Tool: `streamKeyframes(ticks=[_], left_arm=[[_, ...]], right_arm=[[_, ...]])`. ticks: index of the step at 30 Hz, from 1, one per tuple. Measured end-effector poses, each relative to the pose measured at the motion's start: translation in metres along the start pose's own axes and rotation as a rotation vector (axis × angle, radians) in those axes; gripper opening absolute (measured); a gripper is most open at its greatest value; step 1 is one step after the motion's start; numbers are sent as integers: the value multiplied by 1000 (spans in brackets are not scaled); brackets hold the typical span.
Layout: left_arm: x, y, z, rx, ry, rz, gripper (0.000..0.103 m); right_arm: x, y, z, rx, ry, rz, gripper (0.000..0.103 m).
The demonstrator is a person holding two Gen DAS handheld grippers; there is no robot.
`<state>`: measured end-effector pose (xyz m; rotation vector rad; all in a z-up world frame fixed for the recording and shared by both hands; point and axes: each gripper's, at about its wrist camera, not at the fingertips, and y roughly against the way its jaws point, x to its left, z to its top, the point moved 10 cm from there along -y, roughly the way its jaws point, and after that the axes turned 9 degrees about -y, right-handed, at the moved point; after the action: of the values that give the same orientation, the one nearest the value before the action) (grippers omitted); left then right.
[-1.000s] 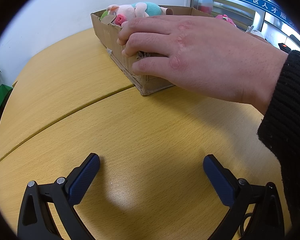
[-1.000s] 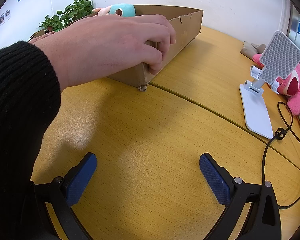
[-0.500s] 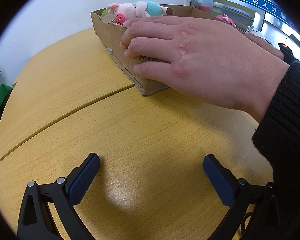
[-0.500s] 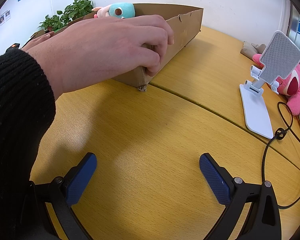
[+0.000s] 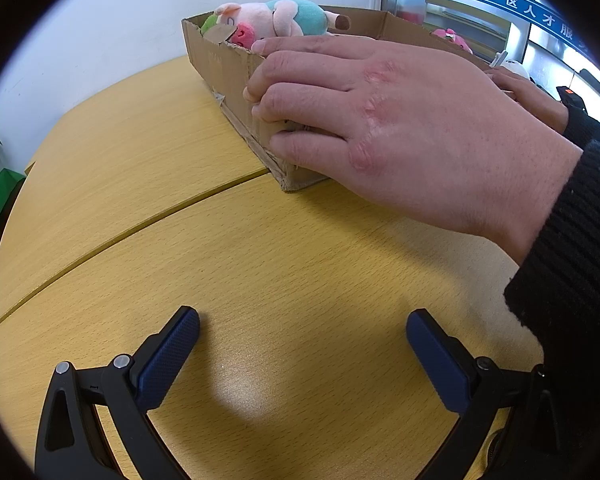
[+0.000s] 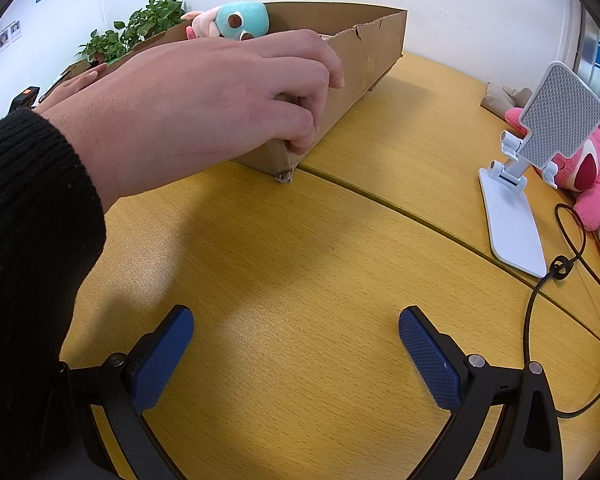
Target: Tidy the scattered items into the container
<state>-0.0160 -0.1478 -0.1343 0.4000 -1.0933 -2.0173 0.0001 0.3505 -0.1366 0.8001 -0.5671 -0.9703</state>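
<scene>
- Cardboard box (image 5: 228,68) sits on the wooden table (image 5: 260,280); a plush pig (image 5: 276,20) lies inside it at the far end.
- A bare hand (image 5: 380,120) grips the box's near corner.
- Left gripper (image 5: 302,356) is spread wide, empty, near the box.
- Right gripper (image 6: 296,356) is likewise wide, empty.
- A white phone stand (image 6: 528,168) is right of the box, well apart.

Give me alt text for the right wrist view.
A bare hand in a black sleeve grips the near corner of a cardboard box holding a plush toy. The open right gripper rests empty over the wooden table, with a white phone stand to the right.
</scene>
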Motion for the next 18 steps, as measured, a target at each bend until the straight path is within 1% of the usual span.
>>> streamKeyframes(ticks=[18], left_arm=[[0, 0, 0, 0, 0, 0, 103]], right_arm=[[3, -1, 0, 0, -2, -3, 103]])
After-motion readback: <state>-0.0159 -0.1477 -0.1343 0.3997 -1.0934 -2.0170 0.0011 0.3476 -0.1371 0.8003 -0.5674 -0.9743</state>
